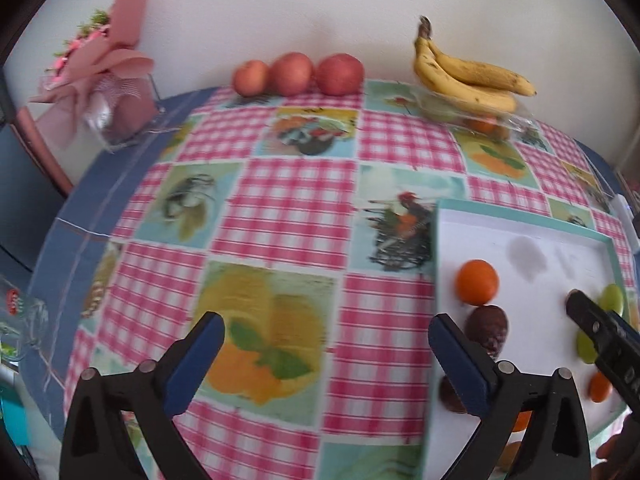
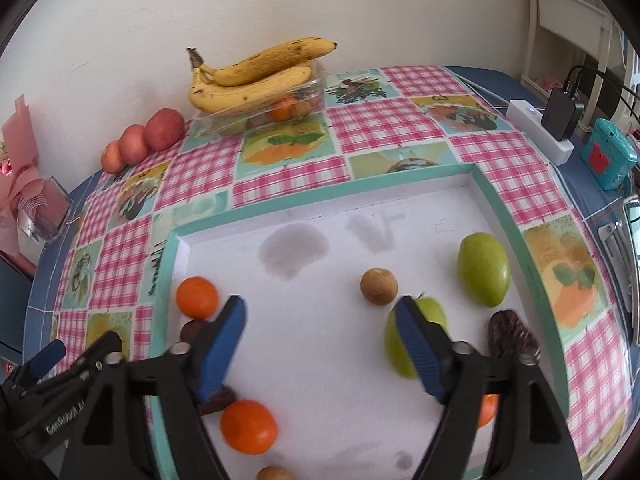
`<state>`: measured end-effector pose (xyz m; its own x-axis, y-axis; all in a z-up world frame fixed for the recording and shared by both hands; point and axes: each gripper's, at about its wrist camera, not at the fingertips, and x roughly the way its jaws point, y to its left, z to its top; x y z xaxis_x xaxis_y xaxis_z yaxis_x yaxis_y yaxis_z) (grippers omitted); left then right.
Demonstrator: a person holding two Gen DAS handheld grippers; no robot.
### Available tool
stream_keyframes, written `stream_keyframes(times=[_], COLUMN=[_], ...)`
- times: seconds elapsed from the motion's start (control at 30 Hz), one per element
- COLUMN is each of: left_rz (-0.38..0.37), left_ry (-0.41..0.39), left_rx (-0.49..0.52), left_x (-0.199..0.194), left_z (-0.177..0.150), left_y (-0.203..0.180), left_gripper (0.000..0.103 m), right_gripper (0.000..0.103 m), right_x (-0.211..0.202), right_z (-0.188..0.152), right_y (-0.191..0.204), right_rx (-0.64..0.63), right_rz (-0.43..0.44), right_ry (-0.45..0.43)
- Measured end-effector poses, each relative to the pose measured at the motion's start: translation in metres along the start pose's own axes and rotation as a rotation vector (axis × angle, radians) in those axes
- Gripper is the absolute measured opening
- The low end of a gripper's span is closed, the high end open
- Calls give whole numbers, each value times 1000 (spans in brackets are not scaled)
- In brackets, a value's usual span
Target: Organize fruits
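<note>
A white tray with a teal rim [image 2: 320, 194] holds several fruits: two oranges [image 2: 197, 297] [image 2: 249, 426], two green fruits [image 2: 484, 269] [image 2: 416, 336], a small brown round fruit [image 2: 379, 286] and dark brown fruits [image 2: 514, 338]. My right gripper [image 2: 320, 308] hovers open over the tray's bare middle, holding nothing. My left gripper [image 1: 326, 332] is open and empty above the checked tablecloth, just left of the tray [image 1: 480, 232]. Three red apples [image 1: 290, 74] line the back wall. Bananas [image 1: 468, 76] lie on a clear container that holds more fruit.
A pink wrapped bouquet [image 1: 100, 72] stands at the back left. A white power strip with a black charger [image 2: 556, 124] and a teal device [image 2: 608, 156] sit at the table's right edge. The tablecloth [image 1: 280, 208] is bare between the apples and the tray.
</note>
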<state>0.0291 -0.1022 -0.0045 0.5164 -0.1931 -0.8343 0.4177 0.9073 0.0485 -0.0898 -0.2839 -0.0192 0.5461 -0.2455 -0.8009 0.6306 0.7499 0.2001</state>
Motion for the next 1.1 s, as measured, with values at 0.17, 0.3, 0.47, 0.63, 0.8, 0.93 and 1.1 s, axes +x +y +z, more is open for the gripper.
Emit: stream_keyframes(times=[0.17,0.3,0.47,0.63,0.8,0.93,1.1], left_rz=[25,37,53,112,199,187,194], left_ry=[-47,-58,-82,-120,-145,-140,-142], left_rx=[-22,-28,-24,0,43,11,14], left_x=[-14,-22,-36,-55,-68,-77,-85], left_z=[-5,-10,-20,-30,-40,-45,-49], left_y=[18,26,39,47,50,58,60], left_gripper=[103,103,103,103,103,103,103], right_gripper=[93,93,93,93,93,93,93], right_x=[-7,-16,-28,-43,-63,-75,-85], right_z=[-12,-20,-31,-46,-60,-67,-72], right_y=[14,21,30,38,39,38,35], right_rx=[-36,-53,-67,-86,-78,-77,-69], right_rz=[2,-18,-28,-47,-60,-81,-82], right_ry=[-2,-20,-37,-47,-72,-84,-85])
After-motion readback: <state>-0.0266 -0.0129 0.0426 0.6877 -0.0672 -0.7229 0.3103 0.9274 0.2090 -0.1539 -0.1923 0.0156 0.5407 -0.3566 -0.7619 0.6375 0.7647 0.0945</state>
